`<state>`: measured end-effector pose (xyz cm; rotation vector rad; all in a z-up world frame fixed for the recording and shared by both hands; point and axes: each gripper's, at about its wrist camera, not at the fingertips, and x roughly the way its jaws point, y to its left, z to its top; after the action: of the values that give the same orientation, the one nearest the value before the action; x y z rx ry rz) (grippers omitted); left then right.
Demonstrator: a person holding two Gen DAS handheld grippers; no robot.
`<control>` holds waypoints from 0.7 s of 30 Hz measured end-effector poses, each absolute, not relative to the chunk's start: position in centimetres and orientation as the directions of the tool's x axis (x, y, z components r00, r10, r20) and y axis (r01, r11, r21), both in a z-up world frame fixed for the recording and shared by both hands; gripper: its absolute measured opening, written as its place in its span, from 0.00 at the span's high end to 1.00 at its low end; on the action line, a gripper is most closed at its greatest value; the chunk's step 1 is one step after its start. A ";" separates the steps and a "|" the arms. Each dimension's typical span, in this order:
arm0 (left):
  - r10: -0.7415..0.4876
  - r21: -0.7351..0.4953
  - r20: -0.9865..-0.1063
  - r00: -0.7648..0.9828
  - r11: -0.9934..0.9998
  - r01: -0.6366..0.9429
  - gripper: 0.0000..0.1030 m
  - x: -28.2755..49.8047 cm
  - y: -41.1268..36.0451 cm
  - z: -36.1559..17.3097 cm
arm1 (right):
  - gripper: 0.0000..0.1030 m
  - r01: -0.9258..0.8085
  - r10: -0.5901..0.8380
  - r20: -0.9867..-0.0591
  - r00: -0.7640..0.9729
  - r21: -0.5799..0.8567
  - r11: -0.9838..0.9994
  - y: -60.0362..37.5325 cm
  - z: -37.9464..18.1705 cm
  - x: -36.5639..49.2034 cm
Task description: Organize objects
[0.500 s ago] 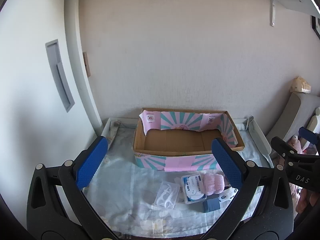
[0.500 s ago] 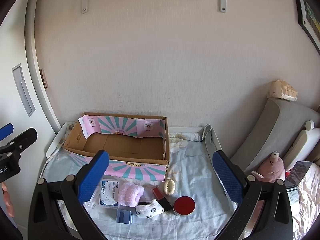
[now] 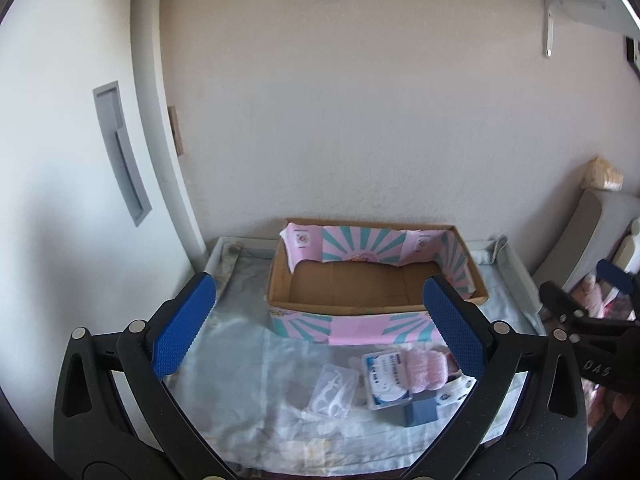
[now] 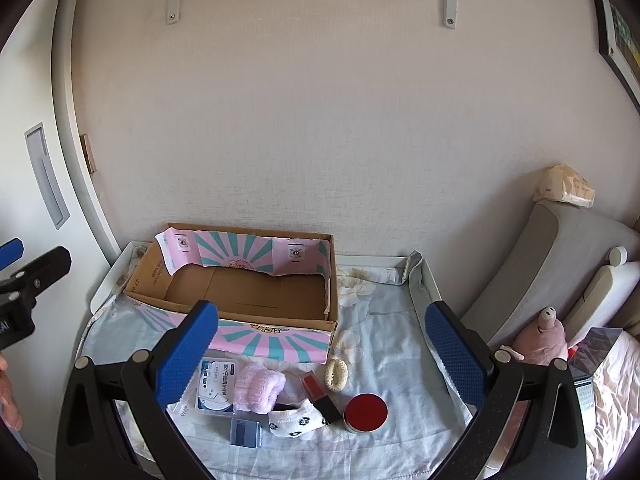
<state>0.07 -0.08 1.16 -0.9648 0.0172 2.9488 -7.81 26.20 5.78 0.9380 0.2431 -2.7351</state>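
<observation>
Both my jaws stand wide apart, gripping nothing: left gripper (image 3: 320,328), right gripper (image 4: 322,354). Cardboard box (image 4: 240,292) sits at the counter's (image 4: 384,344) far side, pink-and-teal sunburst sides, brown floor bare. In front of it: pink fluffy roll (image 4: 260,388), floss packet (image 4: 216,386), lipstick (image 4: 320,396), red-lidded tin (image 4: 366,412), patterned sock (image 4: 296,422), cream scrunchie (image 4: 336,374).

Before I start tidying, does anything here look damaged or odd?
Yes: the cardboard box has a pink-and-teal paper lining that is torn, with a ragged lower edge and a corner flopping over the left rim. Nothing is inside it. The small items lie in a loose cluster in front, with nothing spilled.
</observation>
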 end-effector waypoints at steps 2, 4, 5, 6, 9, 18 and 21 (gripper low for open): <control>0.028 0.011 -0.604 -0.797 -0.999 -0.044 0.00 -0.1 0.1 1.0 | 0.00 0.276 -0.175 -0.619 -0.766 -0.071 -0.959 26.3 5.9 -7.8; 0.033 0.008 -0.613 -0.790 -0.999 -0.049 0.00 -0.2 0.1 0.8 | 0.00 0.275 -0.181 -0.619 -0.764 -0.058 -0.960 26.4 5.9 -7.7; 0.038 0.004 -0.617 -0.786 -0.999 -0.051 0.00 -0.2 0.1 0.8 | 0.00 0.276 -0.185 -0.619 -0.763 -0.054 -0.960 26.5 6.0 -7.7; 0.040 0.002 -0.620 -0.783 -0.999 -0.052 0.00 -0.3 0.0 0.7 | 0.00 0.277 -0.187 -0.619 -0.763 -0.052 -0.960 26.5 6.0 -7.7; 0.043 0.002 -0.624 -0.780 -0.998 -0.056 0.00 -0.3 0.1 0.6 | 0.00 0.274 -0.179 -0.621 -0.763 -0.060 -0.960 26.5 5.9 -7.8; 0.059 -0.004 -0.635 -0.770 -0.997 -0.073 0.00 -0.4 0.1 0.2 | 0.00 0.281 -0.187 -0.625 -0.758 -0.054 -0.958 26.5 5.8 -7.7; 0.064 -0.004 -0.638 -0.767 -0.997 -0.080 0.00 -0.5 0.2 0.1 | 0.00 0.282 -0.190 -0.625 -0.757 -0.051 -0.958 26.5 5.8 -7.7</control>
<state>-0.50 0.19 0.13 -1.0396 0.0358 2.8834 -7.74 26.50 5.79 0.9448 0.2066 -2.7215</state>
